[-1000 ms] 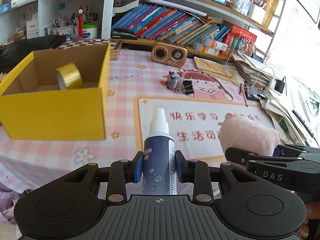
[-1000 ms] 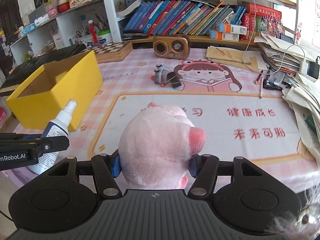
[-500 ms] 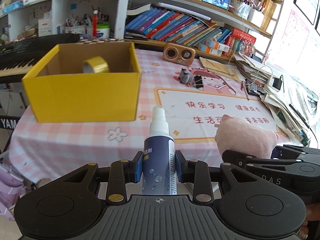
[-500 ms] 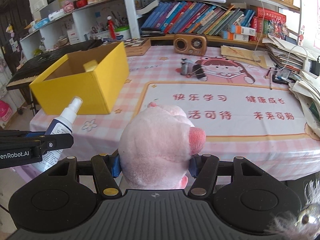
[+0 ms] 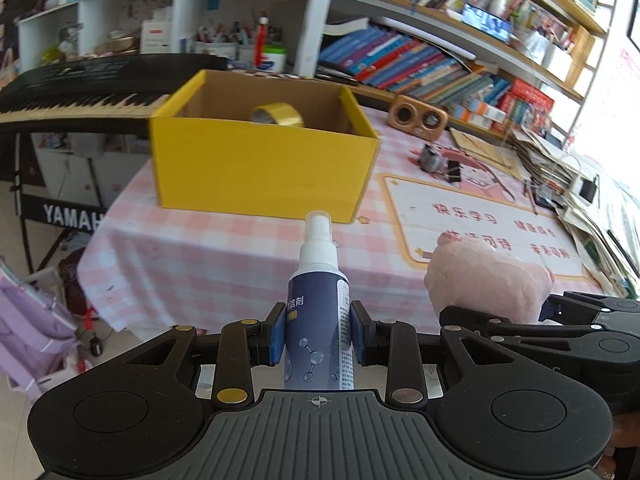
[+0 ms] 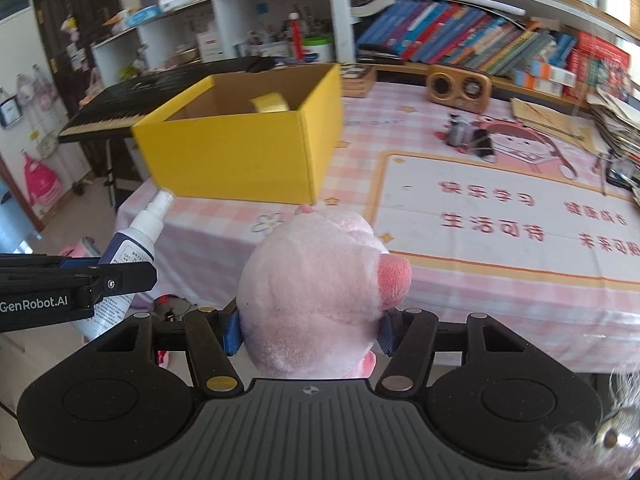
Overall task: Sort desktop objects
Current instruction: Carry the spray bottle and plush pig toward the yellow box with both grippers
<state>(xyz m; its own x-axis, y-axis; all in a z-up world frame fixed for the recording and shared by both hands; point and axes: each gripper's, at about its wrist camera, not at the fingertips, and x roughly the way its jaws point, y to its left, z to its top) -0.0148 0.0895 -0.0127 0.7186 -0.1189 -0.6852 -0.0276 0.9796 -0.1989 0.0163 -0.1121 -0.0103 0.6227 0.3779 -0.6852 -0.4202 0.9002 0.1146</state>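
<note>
My left gripper (image 5: pixel 318 334) is shut on a blue spray bottle (image 5: pixel 318 320) with a white nozzle, held upright off the table's near edge; the bottle also shows in the right wrist view (image 6: pixel 132 252). My right gripper (image 6: pixel 310 330) is shut on a pink plush pig (image 6: pixel 316 288), also seen in the left wrist view (image 5: pixel 488 284). An open yellow cardboard box (image 5: pixel 260 168) stands on the table's left part with a roll of yellow tape (image 5: pixel 278 115) inside. The box shows in the right wrist view (image 6: pixel 240 160) too.
The table has a pink checked cloth (image 5: pixel 224 252) and a printed mat (image 6: pixel 500 216). A small grey toy and a binder clip (image 5: pixel 438 160) lie on it, a wooden radio (image 5: pixel 420 118) behind. Paper stacks (image 5: pixel 592 216) lie right. A keyboard (image 5: pixel 72 92) stands left; bookshelves behind.
Both grippers have pulled back from the table and to the left with their objects still held. The box and table now look farther away.
</note>
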